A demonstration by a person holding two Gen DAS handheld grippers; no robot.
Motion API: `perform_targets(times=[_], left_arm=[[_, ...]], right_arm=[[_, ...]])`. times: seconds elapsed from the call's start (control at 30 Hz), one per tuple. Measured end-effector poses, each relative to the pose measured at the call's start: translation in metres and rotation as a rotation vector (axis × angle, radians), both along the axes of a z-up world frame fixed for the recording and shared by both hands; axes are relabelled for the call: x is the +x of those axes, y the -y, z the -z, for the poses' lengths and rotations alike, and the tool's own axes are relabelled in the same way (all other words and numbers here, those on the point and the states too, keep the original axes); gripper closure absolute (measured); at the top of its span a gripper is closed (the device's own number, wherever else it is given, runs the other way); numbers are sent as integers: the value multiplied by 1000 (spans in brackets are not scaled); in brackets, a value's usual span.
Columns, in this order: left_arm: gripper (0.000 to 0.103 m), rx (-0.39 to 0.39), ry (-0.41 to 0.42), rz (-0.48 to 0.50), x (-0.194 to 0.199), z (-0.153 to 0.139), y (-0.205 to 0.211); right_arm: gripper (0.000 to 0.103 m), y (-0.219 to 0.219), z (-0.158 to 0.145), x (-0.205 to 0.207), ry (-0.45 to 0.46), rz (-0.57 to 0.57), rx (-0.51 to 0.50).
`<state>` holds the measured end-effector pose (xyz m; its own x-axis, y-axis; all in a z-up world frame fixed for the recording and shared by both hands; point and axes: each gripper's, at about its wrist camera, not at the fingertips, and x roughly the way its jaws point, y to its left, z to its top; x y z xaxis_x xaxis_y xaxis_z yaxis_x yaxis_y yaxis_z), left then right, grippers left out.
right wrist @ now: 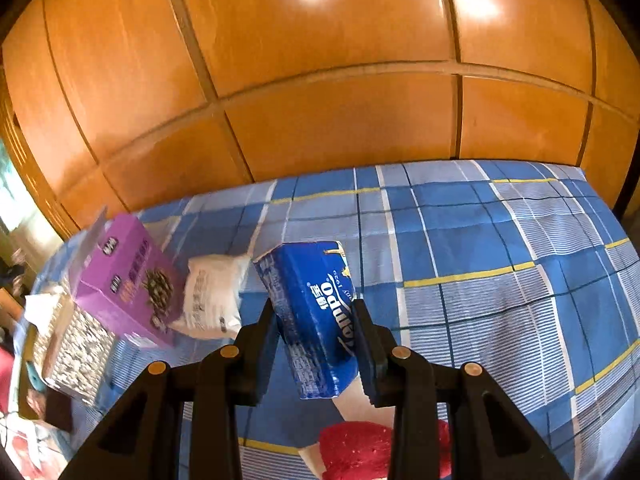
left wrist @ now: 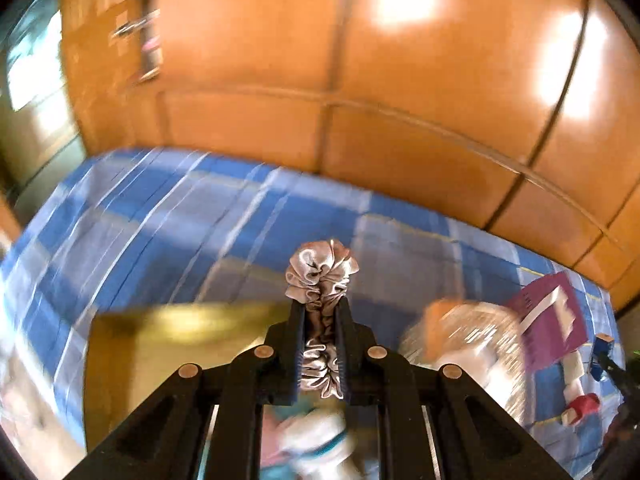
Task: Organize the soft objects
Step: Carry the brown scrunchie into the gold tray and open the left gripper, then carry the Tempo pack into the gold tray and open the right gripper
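Note:
My left gripper [left wrist: 321, 309] is shut on a silver satin scrunchie [left wrist: 320, 276] and holds it above the blue plaid bed cover [left wrist: 180, 208]; the view is blurred by motion. My right gripper [right wrist: 314, 308] is shut on a blue Tempo tissue pack [right wrist: 316, 320] and holds it tilted above the bed cover [right wrist: 500, 248]. A white soft pack [right wrist: 212, 296] lies on the bed left of the tissue pack. A red soft item [right wrist: 360, 448] lies below my right gripper.
A purple box [right wrist: 124, 280] leans by a patterned box [right wrist: 76, 352] at the left. In the left wrist view a yellowish box [left wrist: 160, 344] sits at left, the purple box [left wrist: 548, 320] at right. Orange wooden wardrobe doors [right wrist: 320, 80] stand behind the bed.

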<state>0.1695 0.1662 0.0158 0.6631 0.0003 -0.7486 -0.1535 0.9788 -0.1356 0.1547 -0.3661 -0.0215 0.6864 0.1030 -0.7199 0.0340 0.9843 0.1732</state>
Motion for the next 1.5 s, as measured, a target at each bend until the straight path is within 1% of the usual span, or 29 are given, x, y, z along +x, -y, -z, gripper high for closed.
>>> perform_targets(times=[0.13, 0.17, 0.3, 0.37, 0.43, 0.5, 0.63, 0.73, 0.8, 0.97, 1.03, 1.1, 1.23, 1.33, 1.5], left_arm=[[89, -32, -13, -98, -53, 24, -47], [89, -34, -14, -120, -66, 30, -58], [88, -13, -35, -186, -96, 50, -93], [88, -14, -52, -213, -103, 60, -109], [85, -14, -60, -233, -108, 68, -120], [84, -4, -71, -233, -110, 77, -124], [82, -15, -113, -214, -110, 100, -122], [74, -24, -127, -209, -111, 109, -118], [55, -18, -128, -212, -114, 111, -116], [33, -30, -104, -209, -125, 108, -114], [31, -42, -83, -205, -130, 104, -113], [30, -36, -65, -197, -135, 99, -111], [29, -22, -23, -165, -145, 88, -103], [28, -26, 12, -135, -150, 78, -96], [24, -20, 56, -85, -157, 64, -86]], right_arm=[[69, 4, 3, 1, -20, 41, -28], [69, 5, 4, 1, -26, 52, -33], [69, 3, 8, 3, -47, 69, -67], [69, 1, 12, 6, -67, 70, -93], [69, -1, 14, 7, -77, 74, -110], [69, -1, 15, 7, -80, 78, -109], [69, -1, 17, 7, -97, 96, -119], [69, -4, 18, 6, -106, 100, -134], [69, -5, 19, 6, -115, 99, -136], [69, -9, 16, 8, -145, 113, -125], [69, -10, 13, 12, -158, 123, -108], [69, -11, 4, 19, -161, 127, -74], [69, -30, -20, 43, -159, 101, -27], [69, -58, -40, 64, -141, 57, -14], [69, -123, -78, 97, -79, -42, -30]])
